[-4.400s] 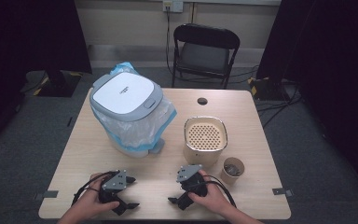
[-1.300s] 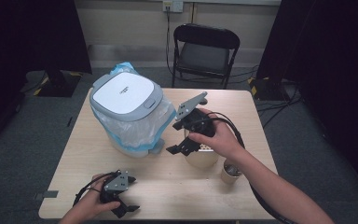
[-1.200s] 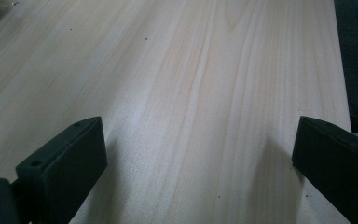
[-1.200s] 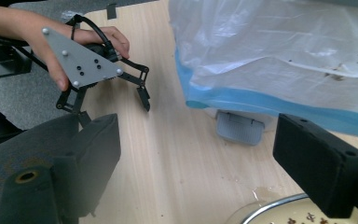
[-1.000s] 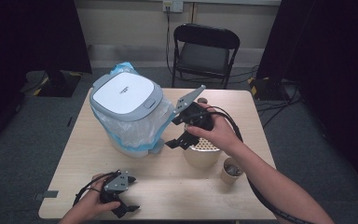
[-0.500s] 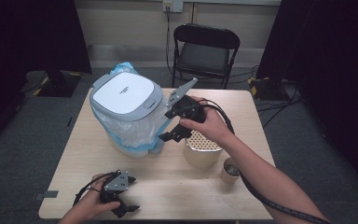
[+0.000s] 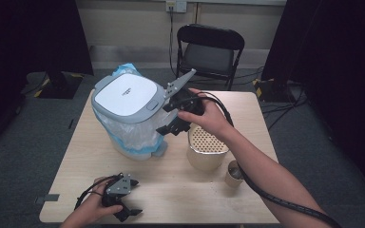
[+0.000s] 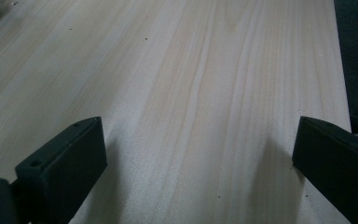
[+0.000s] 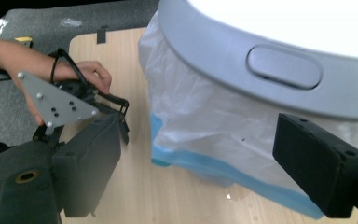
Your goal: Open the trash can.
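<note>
A white bin with a grey-rimmed lid (image 7: 128, 95) stands on the left half of the wooden table (image 7: 171, 190), lined with a white and blue plastic bag (image 7: 133, 137). My right gripper (image 7: 172, 127) hangs open just off the bin's right side, below the lid's rim. In the right gripper view its jaws (image 9: 205, 158) stand wide apart in front of the bag (image 9: 205, 126), under the lid's grey push button (image 9: 283, 66). My left gripper (image 7: 127, 214) rests open near the table's front edge. Bare wood lies between its jaws (image 8: 200, 154).
A beige pot with a perforated top (image 7: 208, 148) stands right of the bin, under my right forearm. A small cup (image 7: 234, 173) sits in front of it. A black folding chair (image 7: 210, 47) stands behind the table. The left gripper's grey plate (image 9: 56, 103) shows beyond the bin.
My right gripper has risen from the table's front edge and travelled back and left, over the beige pot, to the bin's lid. The left gripper has stayed put.
</note>
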Tool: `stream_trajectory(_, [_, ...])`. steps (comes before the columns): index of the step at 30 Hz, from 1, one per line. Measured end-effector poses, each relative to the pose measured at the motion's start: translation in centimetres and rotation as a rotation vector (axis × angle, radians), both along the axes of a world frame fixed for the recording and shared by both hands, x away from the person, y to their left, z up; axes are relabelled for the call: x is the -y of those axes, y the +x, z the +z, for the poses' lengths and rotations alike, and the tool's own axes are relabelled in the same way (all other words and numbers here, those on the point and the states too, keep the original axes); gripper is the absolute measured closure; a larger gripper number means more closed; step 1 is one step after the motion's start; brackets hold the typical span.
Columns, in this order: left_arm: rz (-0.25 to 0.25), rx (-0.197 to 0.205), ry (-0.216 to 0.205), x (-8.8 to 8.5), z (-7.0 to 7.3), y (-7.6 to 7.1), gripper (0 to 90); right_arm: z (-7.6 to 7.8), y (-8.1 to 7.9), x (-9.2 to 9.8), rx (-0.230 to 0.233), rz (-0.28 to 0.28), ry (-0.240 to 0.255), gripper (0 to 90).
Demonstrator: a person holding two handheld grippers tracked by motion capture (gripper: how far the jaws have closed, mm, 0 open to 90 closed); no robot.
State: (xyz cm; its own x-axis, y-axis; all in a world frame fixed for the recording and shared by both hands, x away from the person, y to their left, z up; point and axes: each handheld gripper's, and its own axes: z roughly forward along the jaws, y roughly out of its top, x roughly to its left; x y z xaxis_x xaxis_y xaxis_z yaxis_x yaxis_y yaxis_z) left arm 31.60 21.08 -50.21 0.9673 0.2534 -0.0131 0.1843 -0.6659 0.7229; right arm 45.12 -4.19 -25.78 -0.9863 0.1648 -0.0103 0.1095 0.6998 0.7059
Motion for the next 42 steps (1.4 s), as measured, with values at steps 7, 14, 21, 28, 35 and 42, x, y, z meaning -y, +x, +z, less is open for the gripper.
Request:
stream_trajectory(7, [0.000, 0.000, 0.000, 0.0, 0.0, 0.0, 2.1, 0.7, 0.6, -0.7, 0.011, 0.014, -0.010, 14.7])
stream_trajectory(14, [-0.003, 0.000, 0.002, 0.0, 0.0, 0.0, 1.7, 0.4, 1.2, -2.0, 0.004, 0.018, -0.013, 14.7])
stream_trajectory(21, [-0.005, 0.000, 0.004, 0.0, 0.0, 0.0, 1.5, 0.6, 1.6, -3.2, 0.016, 0.030, -0.014, 14.4])
stream_trajectory(28, [-0.005, 0.000, 0.005, 0.0, 0.0, 0.0, 1.4, 0.7, 2.0, -3.5, 0.026, 0.020, -0.008, 14.0])
stream_trajectory(35, [-0.004, 0.000, 0.004, 0.0, 0.0, 0.0, 1.4, 0.6, 2.2, -3.9, 0.009, 0.021, -0.018, 8.2])
stream_trajectory(42, [-0.004, 0.001, 0.004, 0.0, 0.0, 0.0, 1.4, 0.6, 2.2, -3.7, 0.031, 0.020, -0.005, 12.7])
